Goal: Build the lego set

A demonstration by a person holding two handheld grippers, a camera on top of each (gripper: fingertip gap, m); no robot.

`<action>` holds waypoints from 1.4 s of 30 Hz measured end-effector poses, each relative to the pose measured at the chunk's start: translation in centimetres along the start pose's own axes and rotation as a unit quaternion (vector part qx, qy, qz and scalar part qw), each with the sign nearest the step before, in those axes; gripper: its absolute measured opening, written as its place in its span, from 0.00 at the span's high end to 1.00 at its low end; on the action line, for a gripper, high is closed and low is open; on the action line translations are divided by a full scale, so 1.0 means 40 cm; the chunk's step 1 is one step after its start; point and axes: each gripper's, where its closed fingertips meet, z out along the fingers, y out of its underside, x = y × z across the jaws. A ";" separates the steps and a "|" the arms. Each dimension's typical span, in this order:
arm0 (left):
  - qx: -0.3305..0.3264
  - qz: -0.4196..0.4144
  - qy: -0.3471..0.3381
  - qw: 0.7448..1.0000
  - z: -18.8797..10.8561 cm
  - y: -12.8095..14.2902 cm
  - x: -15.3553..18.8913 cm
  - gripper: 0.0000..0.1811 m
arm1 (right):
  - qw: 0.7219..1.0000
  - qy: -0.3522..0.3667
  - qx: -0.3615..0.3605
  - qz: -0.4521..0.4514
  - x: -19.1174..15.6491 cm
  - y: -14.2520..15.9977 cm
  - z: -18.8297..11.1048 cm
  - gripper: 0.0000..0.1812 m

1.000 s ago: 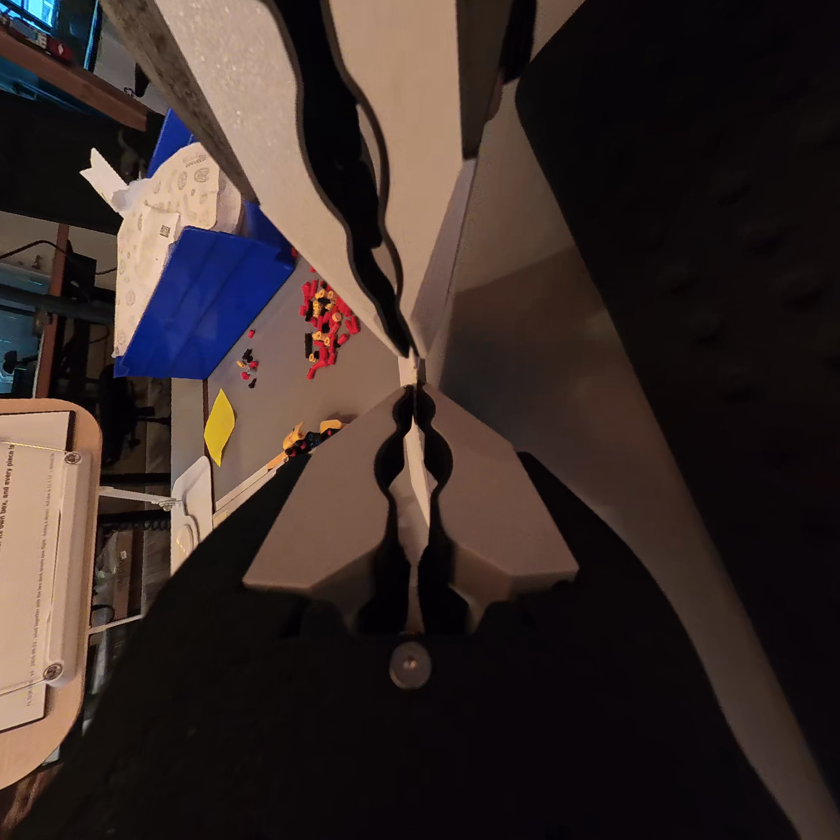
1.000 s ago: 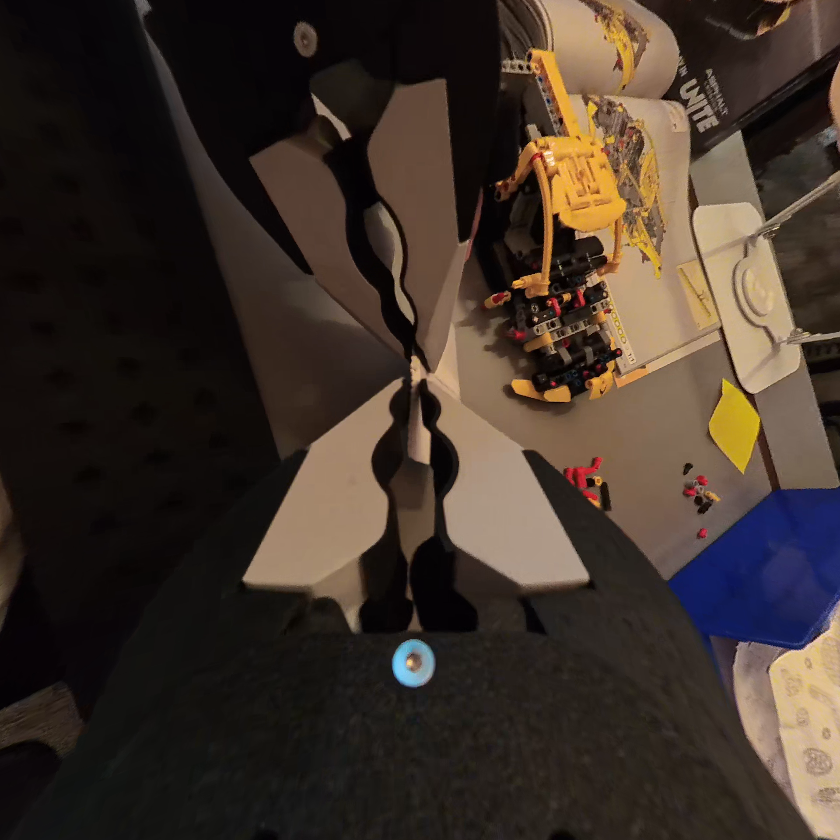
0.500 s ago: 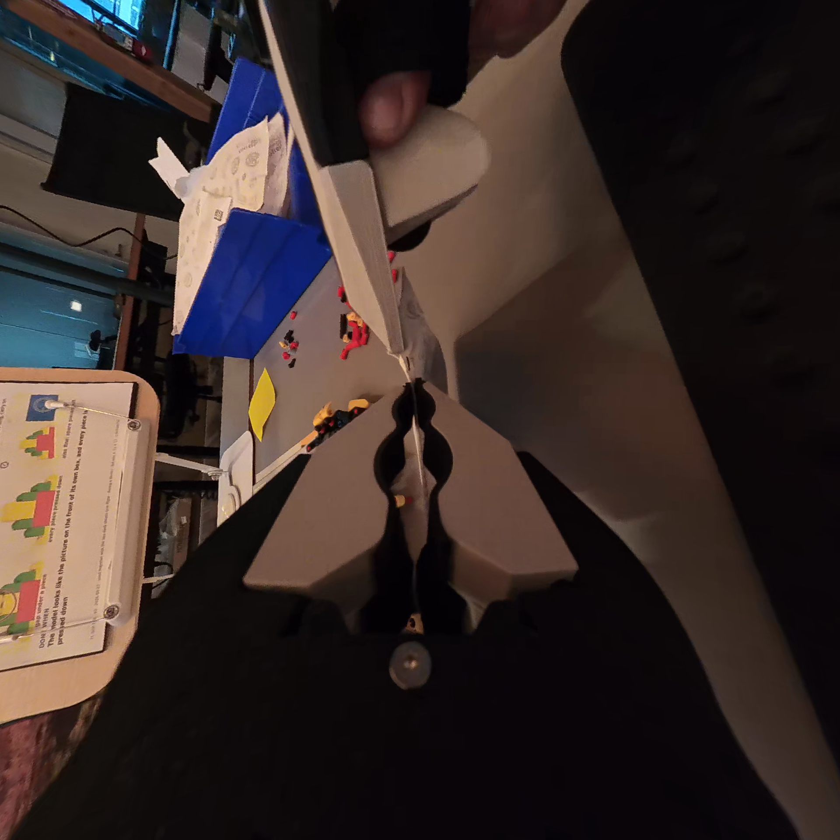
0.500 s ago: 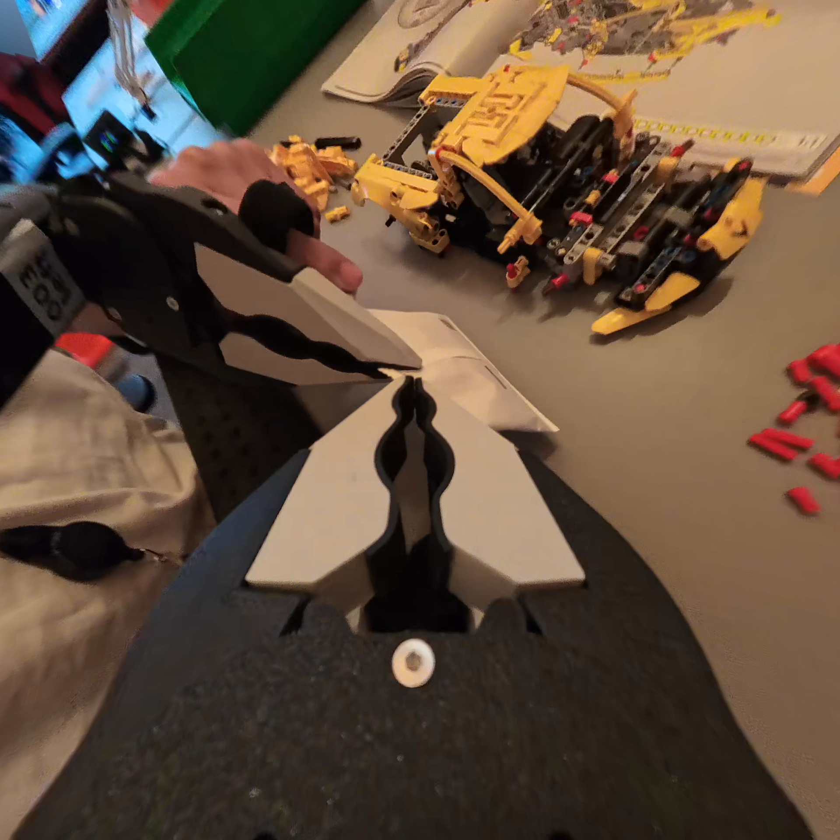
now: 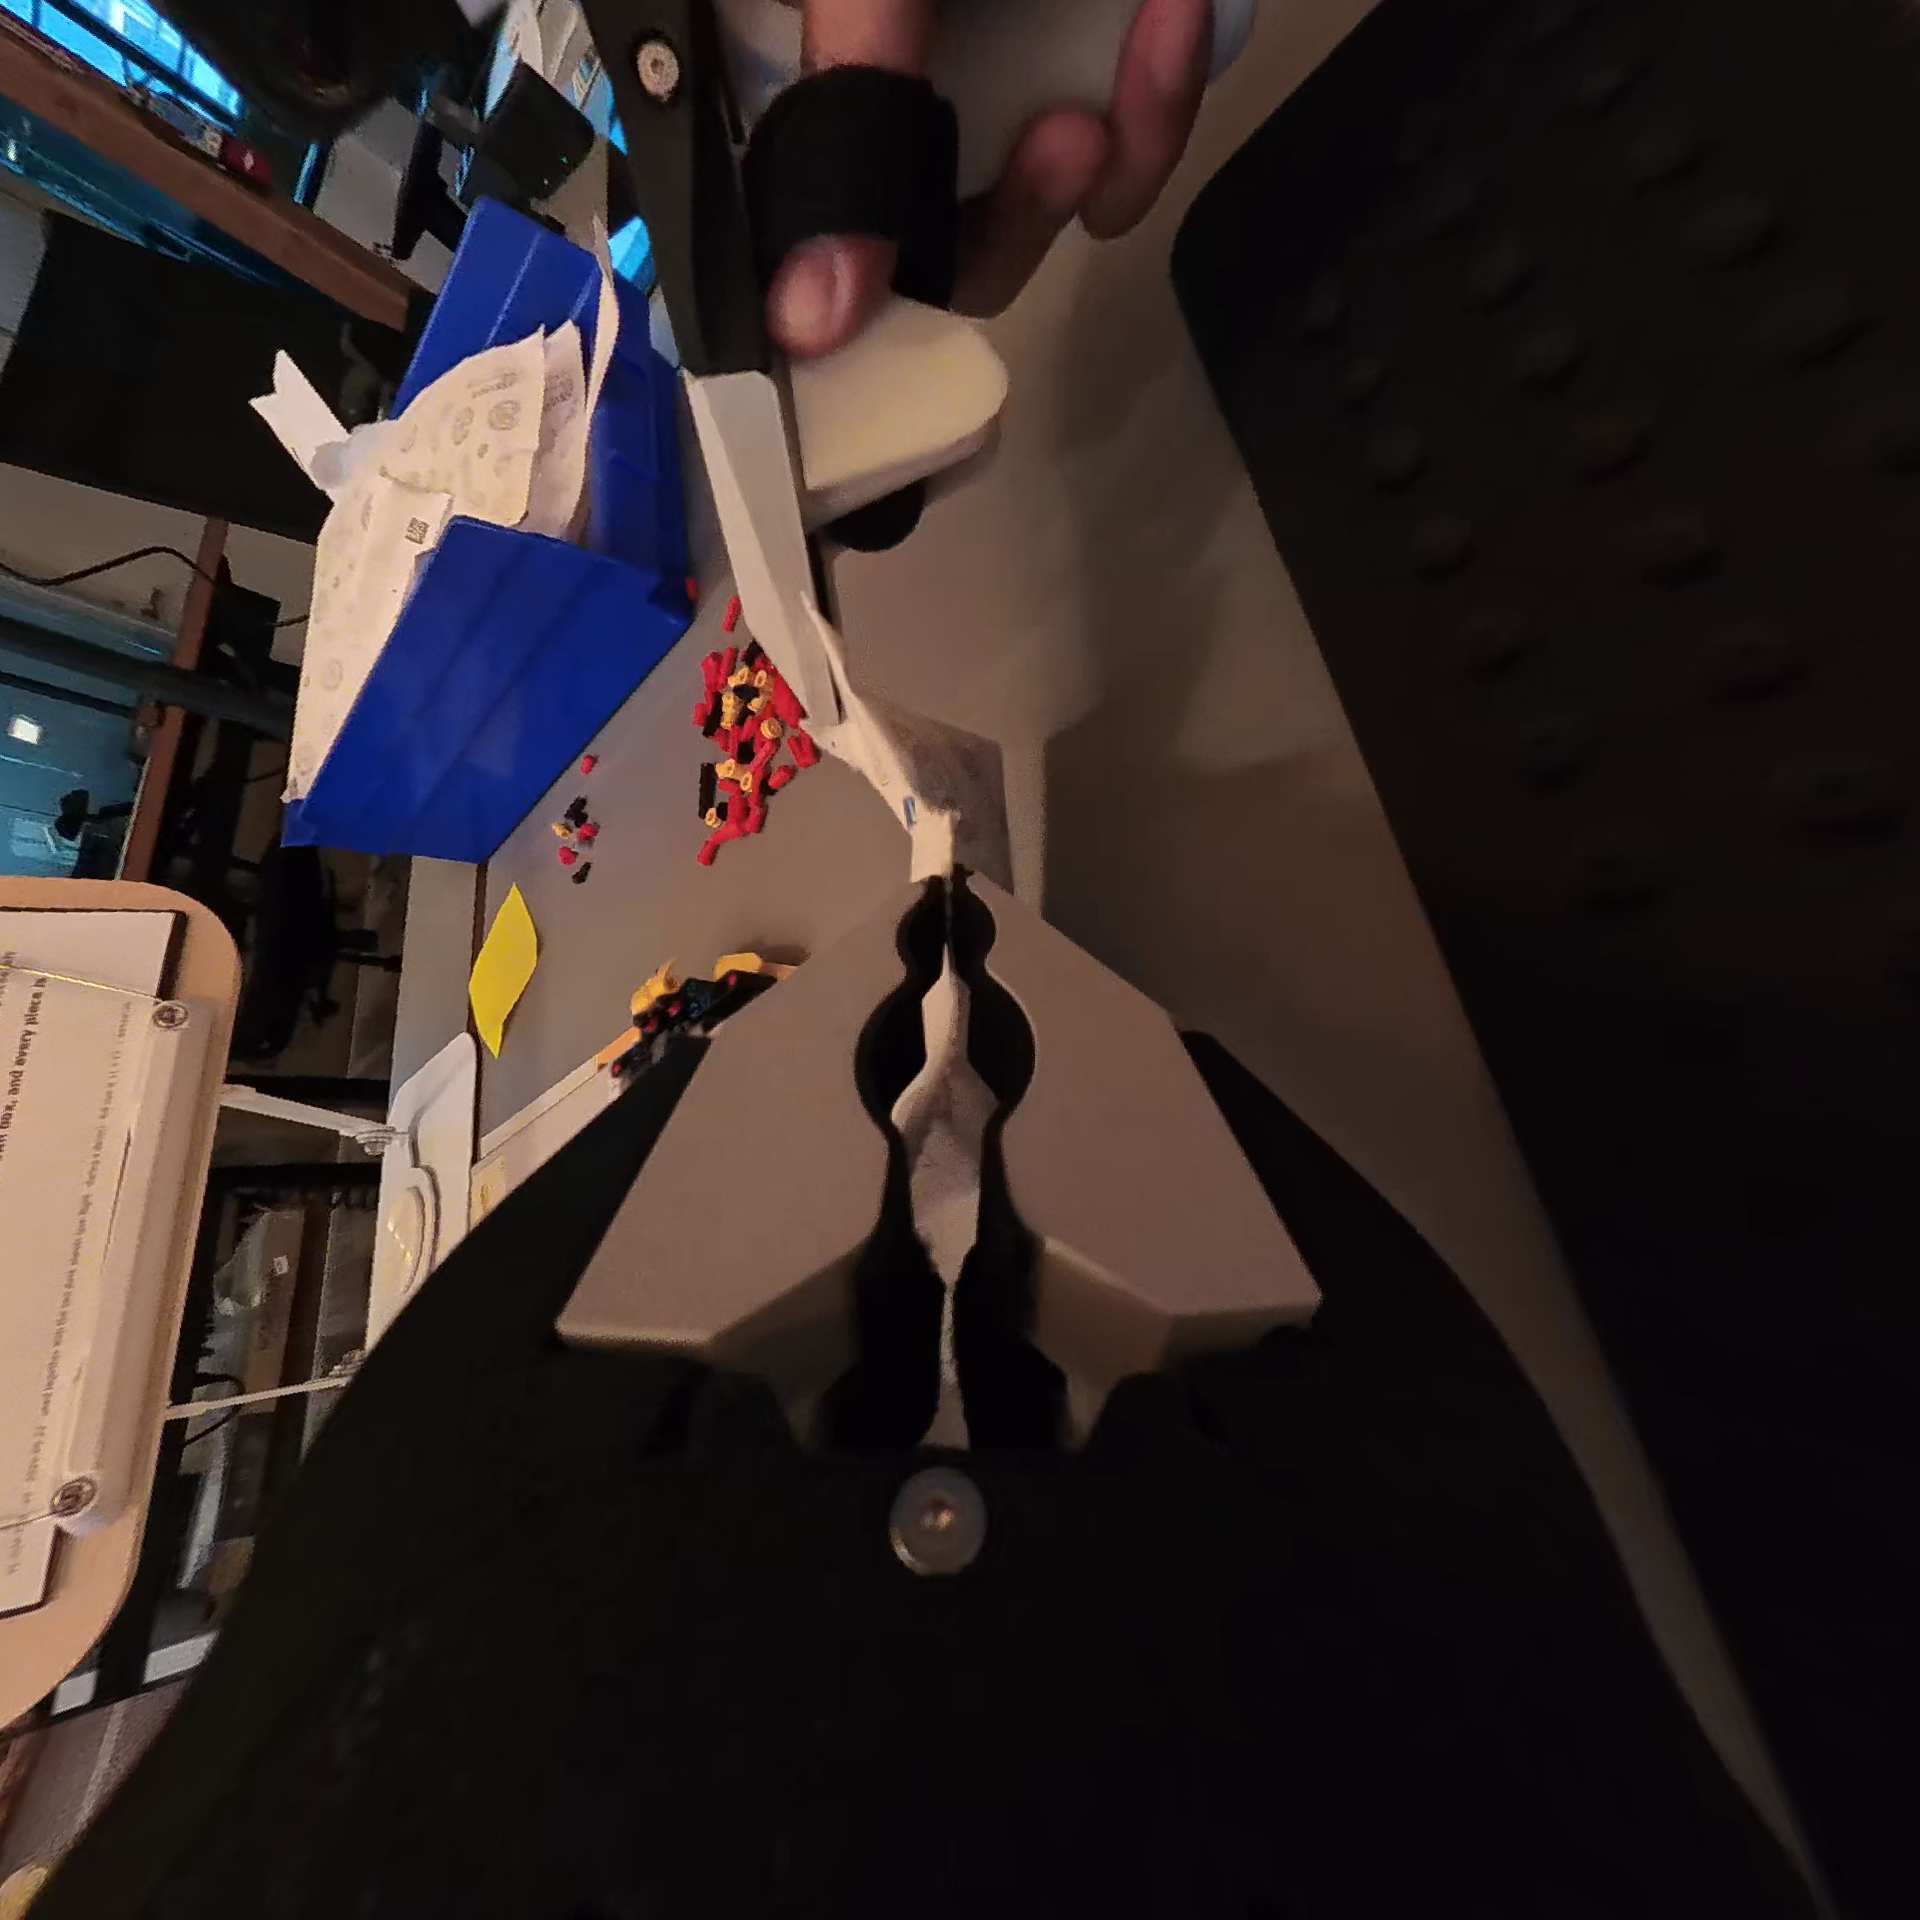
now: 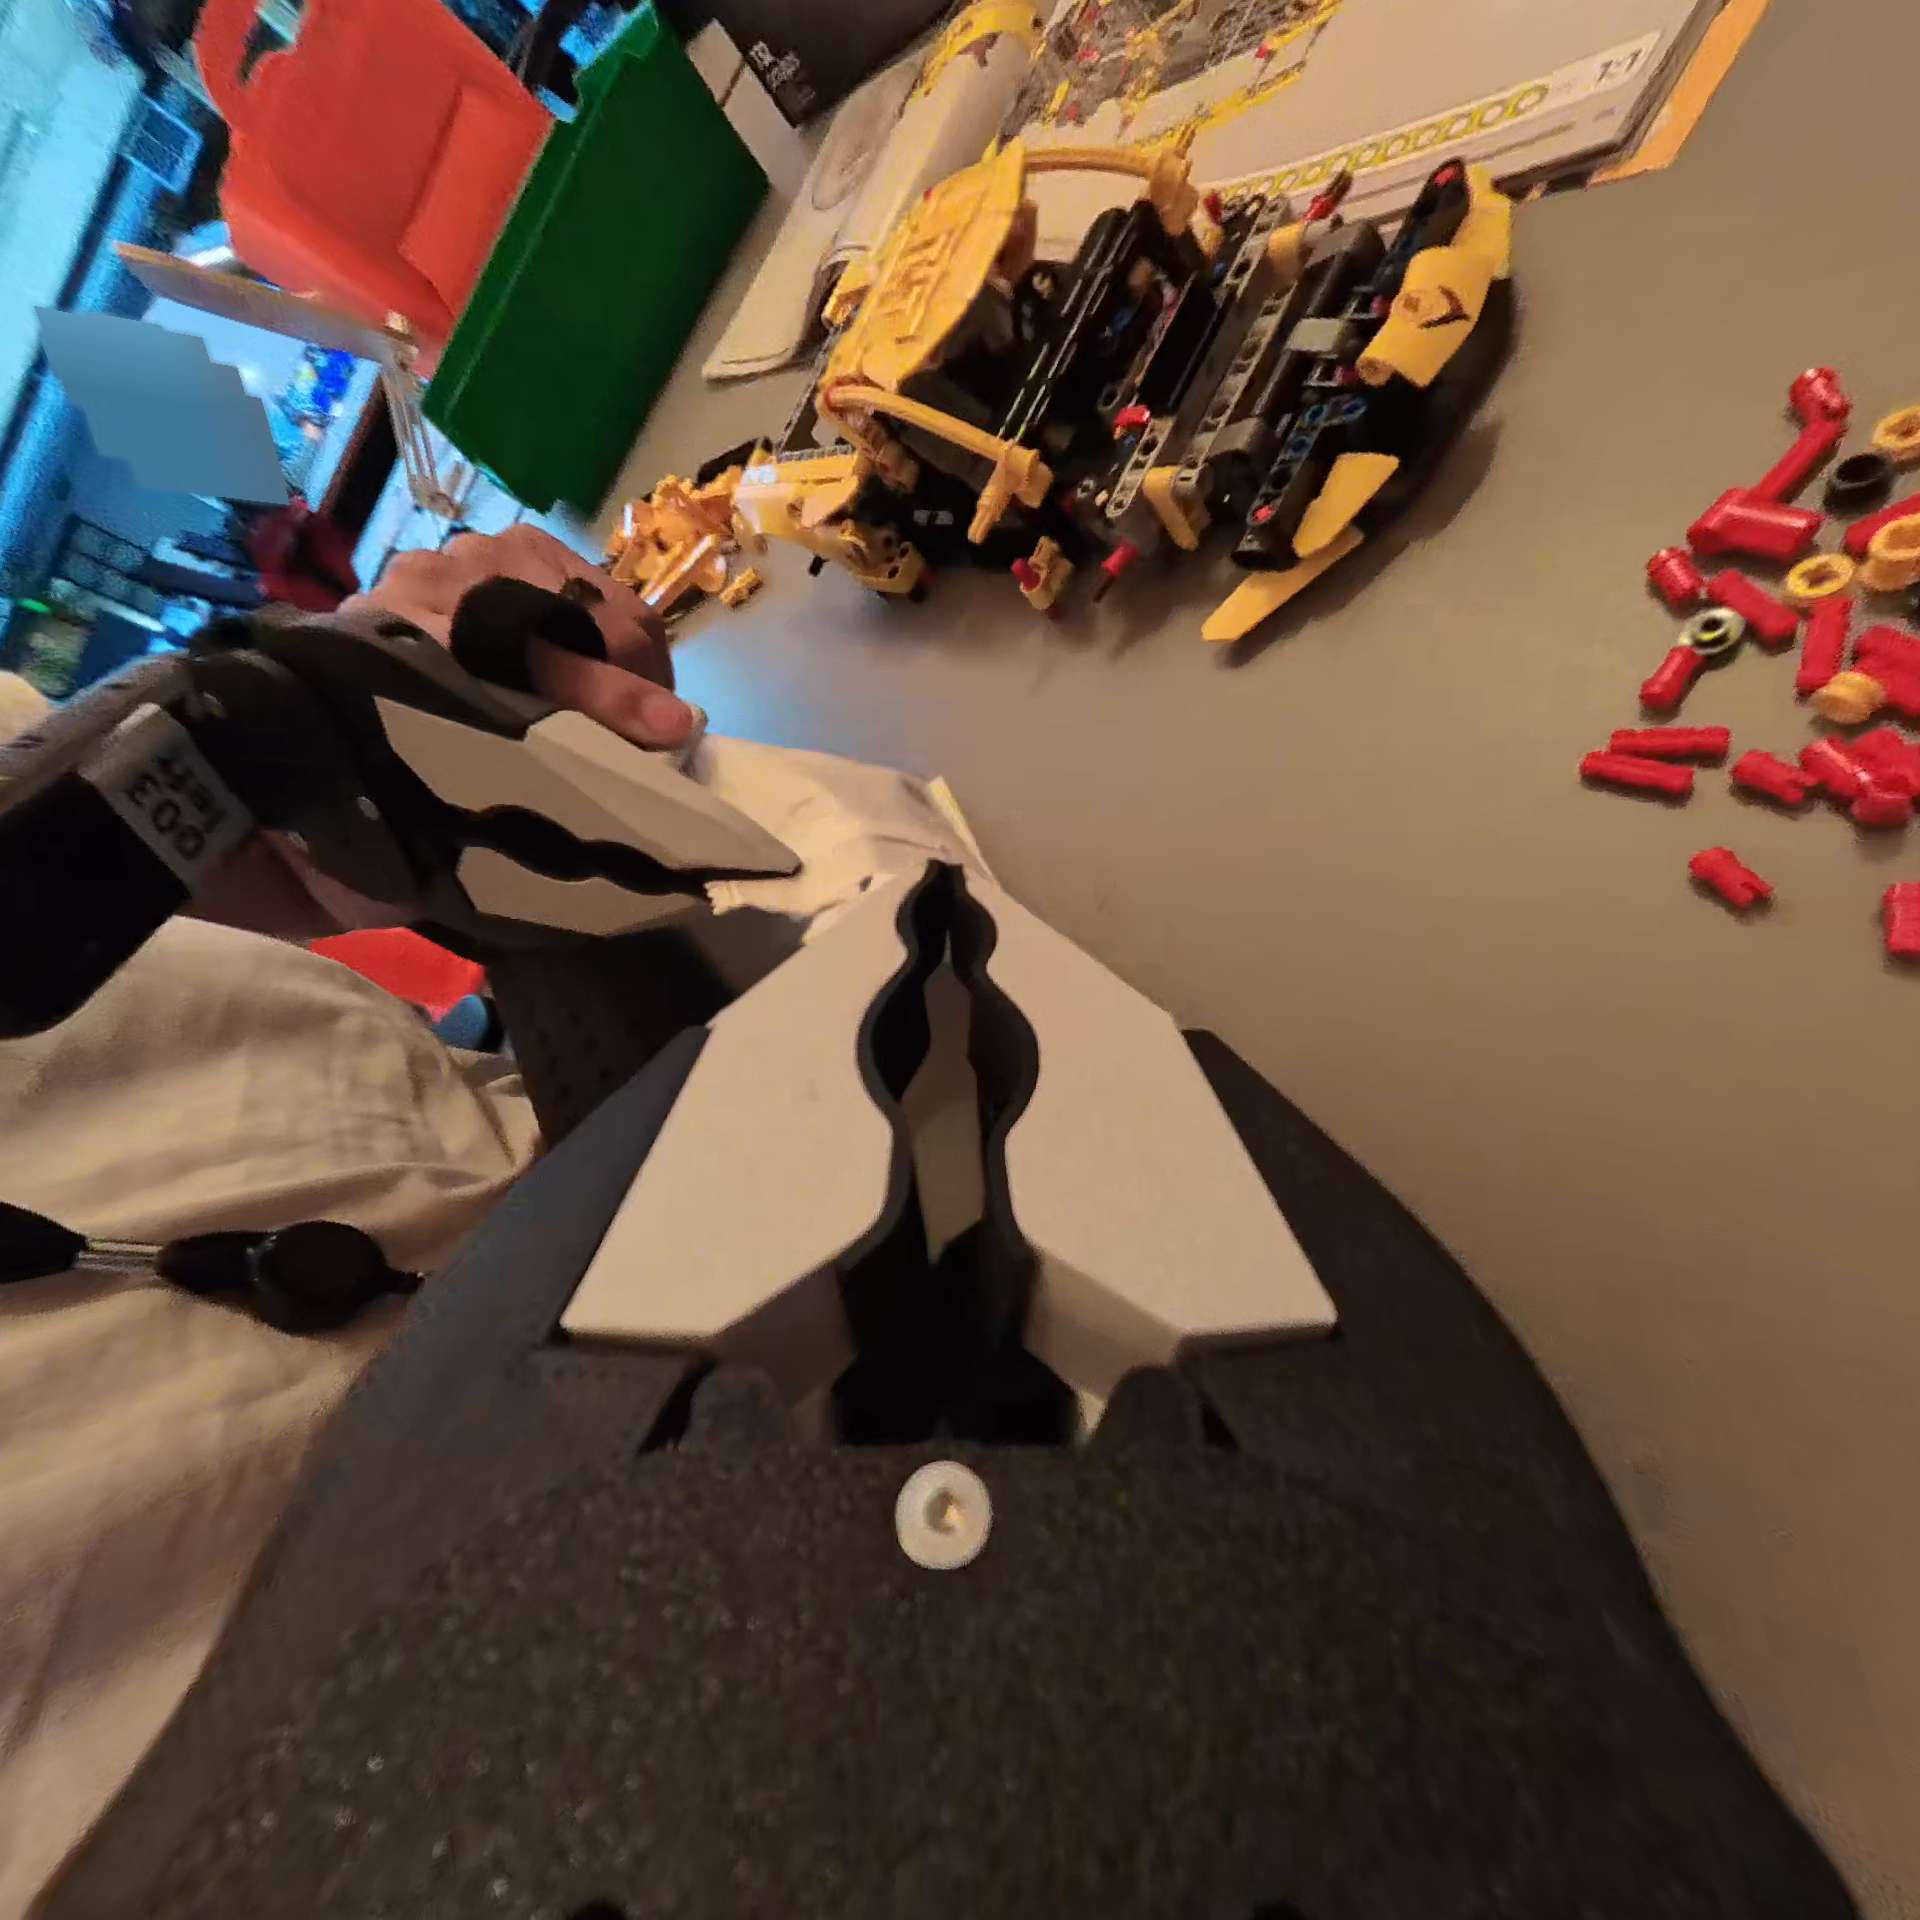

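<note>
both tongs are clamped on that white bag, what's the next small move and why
Probably pull the two tongs apart to tear it open: the left tongs and right tongs both pinch the white bag close together above the table, and it looks unopened.

Ahead of my right fingers the grey table (image 6: pixel 1299 883) carries the yellow-black lego model (image 6: pixel 1143 343), instruction booklet (image 6: pixel 1403 94) beyond, red pins (image 6: pixel 1808 665) rightward.

Both views dim, warm indoor light. Left wrist view heavily shadowed on right side. Right wrist view brighter; far background blurred. Wide-angle bending at edges.
</note>
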 end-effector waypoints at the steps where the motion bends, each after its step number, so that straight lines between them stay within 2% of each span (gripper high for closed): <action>1: -0.002 0.002 0.000 1.000 0.000 0.000 0.003 1.00 | 1.000 -0.005 0.000 0.006 0.004 0.002 0.003 1.00; 4: -0.006 0.003 0.003 1.000 0.002 0.003 0.009 1.00 | 1.000 0.003 -0.002 0.012 0.017 0.004 0.005 1.00; 7: 0.002 -0.022 0.022 0.999 -0.006 0.003 0.026 1.00 | 0.998 0.060 0.024 0.016 0.088 -0.021 -0.049 1.00; 9: 0.003 -0.028 0.019 0.999 -0.008 0.007 0.028 1.00 | 0.998 0.046 0.025 0.033 0.100 -0.021 -0.076 1.00; 11: 0.006 -0.038 0.030 0.999 -0.004 0.003 0.033 1.00 | 0.998 0.062 0.004 0.022 0.113 -0.001 -0.071 1.00; 17: 0.009 -0.055 0.034 0.998 0.003 0.007 0.030 1.00 | 0.997 0.071 0.006 0.033 0.147 0.008 -0.063 1.00; 19: 0.006 -0.058 0.037 0.998 0.008 0.011 0.033 1.00 | 0.993 0.112 0.011 0.030 0.188 0.007 -0.078 1.00; 27: 0.003 -0.072 0.044 0.996 0.036 -0.007 0.033 1.00 | 0.984 0.178 -0.016 0.014 0.243 0.042 -0.091 1.00; 42: 0.015 -0.098 0.032 0.995 0.033 -0.023 0.014 1.00 | 0.962 0.263 -0.043 -0.053 0.276 0.022 -0.097 1.00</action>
